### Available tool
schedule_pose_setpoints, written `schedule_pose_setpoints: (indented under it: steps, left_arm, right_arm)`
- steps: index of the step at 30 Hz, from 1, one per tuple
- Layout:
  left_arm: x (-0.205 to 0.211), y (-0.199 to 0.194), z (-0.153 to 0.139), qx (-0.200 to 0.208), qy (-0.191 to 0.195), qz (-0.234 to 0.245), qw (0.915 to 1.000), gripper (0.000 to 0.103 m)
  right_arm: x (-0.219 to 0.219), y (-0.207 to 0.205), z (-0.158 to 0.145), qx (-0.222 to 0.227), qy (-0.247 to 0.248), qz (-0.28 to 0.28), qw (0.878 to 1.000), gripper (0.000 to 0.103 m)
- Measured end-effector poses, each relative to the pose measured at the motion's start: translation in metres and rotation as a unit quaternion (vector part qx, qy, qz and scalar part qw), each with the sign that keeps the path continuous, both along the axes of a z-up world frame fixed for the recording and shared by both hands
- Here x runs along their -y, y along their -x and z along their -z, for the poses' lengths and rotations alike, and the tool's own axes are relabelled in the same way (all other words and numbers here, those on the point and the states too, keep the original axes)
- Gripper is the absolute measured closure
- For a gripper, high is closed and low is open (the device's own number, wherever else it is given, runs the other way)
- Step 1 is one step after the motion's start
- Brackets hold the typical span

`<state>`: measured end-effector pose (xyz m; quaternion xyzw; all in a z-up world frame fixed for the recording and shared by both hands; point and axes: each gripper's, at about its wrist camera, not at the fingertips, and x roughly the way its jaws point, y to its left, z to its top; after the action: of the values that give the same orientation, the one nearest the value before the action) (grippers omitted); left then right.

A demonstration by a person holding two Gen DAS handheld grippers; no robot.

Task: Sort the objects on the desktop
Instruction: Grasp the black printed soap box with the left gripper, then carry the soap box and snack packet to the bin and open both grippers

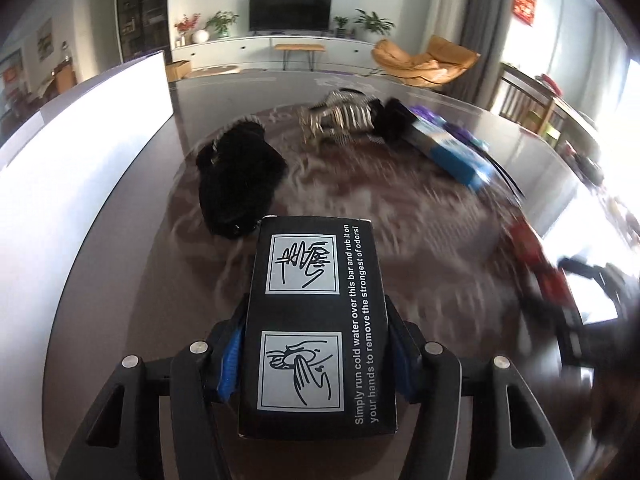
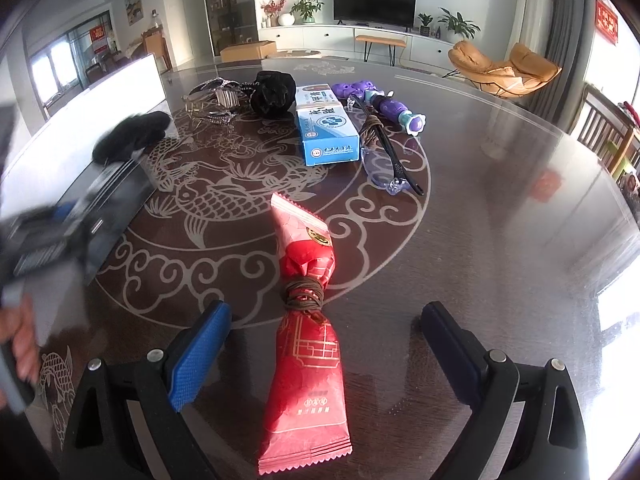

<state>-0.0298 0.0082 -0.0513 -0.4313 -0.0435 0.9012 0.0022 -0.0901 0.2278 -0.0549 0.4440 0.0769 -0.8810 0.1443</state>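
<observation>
We find the left hand-held gripper (image 1: 316, 356) clenched on the black box (image 1: 316, 320), lower centre, while the right hand-held gripper (image 2: 324, 352) stands released around the red packet (image 2: 306, 360) on the worktop (image 2: 500, 240).

The dark glossy counter (image 2: 500, 208) with pale fish inlay carries a red foil packet (image 2: 308, 360), blue-white carton (image 2: 326, 132), clear glasses (image 2: 384, 168), purple toy (image 2: 384, 104), and black fuzzy pieces (image 2: 272, 94).

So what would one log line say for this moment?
left gripper: shut on black box | right gripper: open around red packet | table: items unsorted
</observation>
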Motion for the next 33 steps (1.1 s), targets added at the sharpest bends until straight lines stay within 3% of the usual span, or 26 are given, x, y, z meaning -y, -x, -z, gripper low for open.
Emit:
schedule_pose_setpoints:
  steps: [3,8,11,12,17,20,23,24,25,26,27,28,33]
  left_arm:
    - [0.0,-0.027,-0.002,-0.006,-0.001,0.008,1.0,0.045]
    - [0.005,-0.033,-0.003,-0.012,-0.013,0.011,0.9998,0.043]
    - [0.004,-0.035,-0.003,-0.012,-0.035,0.03,0.9988,0.019]
    - [0.003,-0.034,-0.001,-0.005,-0.032,0.03,0.999,0.007]
    - [0.008,-0.036,-0.001,-0.007,-0.047,0.029,0.9984,0.005]
    - [0.001,-0.035,0.0,0.002,-0.023,0.034,0.9991,0.005]
    - [-0.007,-0.031,0.001,0.012,0.004,0.04,0.9991,0.006]
    - [-0.007,-0.032,0.0,0.008,0.004,0.04,0.9991,0.022]
    - [-0.005,-0.033,-0.003,-0.003,0.01,0.037,0.9993,0.045]
    - [-0.004,-0.032,-0.003,-0.002,0.01,0.035,0.9993,0.045]
    - [0.001,-0.033,-0.005,-0.003,-0.006,0.034,0.9994,0.045]
    - [0.007,-0.035,-0.006,-0.004,-0.02,0.027,0.9994,0.045]
    - [0.034,-0.064,-0.034,-0.033,-0.058,0.004,0.9977,0.045]
  right_arm:
    - [0.0,-0.001,0.0,0.0,-0.003,0.0,1.0,0.007]
    - [0.0,-0.001,0.0,0.0,-0.003,0.0,1.0,0.007]
    - [0.0,-0.001,0.0,0.0,-0.003,0.0,1.0,0.006]
    - [0.0,-0.001,0.0,0.0,-0.002,0.0,1.0,0.006]
    - [-0.002,-0.002,-0.001,0.005,0.021,-0.025,0.999,0.002]
    - [-0.004,-0.005,-0.002,0.008,0.034,-0.043,0.998,0.002]
    - [0.001,-0.003,-0.003,0.016,0.015,-0.064,0.998,0.003]
    - [0.001,-0.002,-0.002,0.017,0.016,-0.066,0.998,0.007]
    - [-0.001,0.0,-0.004,0.017,0.019,-0.066,0.997,0.01]
    - [-0.002,0.001,-0.006,0.013,0.021,-0.067,0.997,0.026]
    - [-0.001,0.001,-0.008,0.011,0.018,-0.068,0.997,0.057]
    - [0.0,0.002,-0.01,0.012,0.004,-0.068,0.998,0.078]
    - [0.0,-0.01,-0.027,0.032,0.021,-0.061,0.997,0.082]
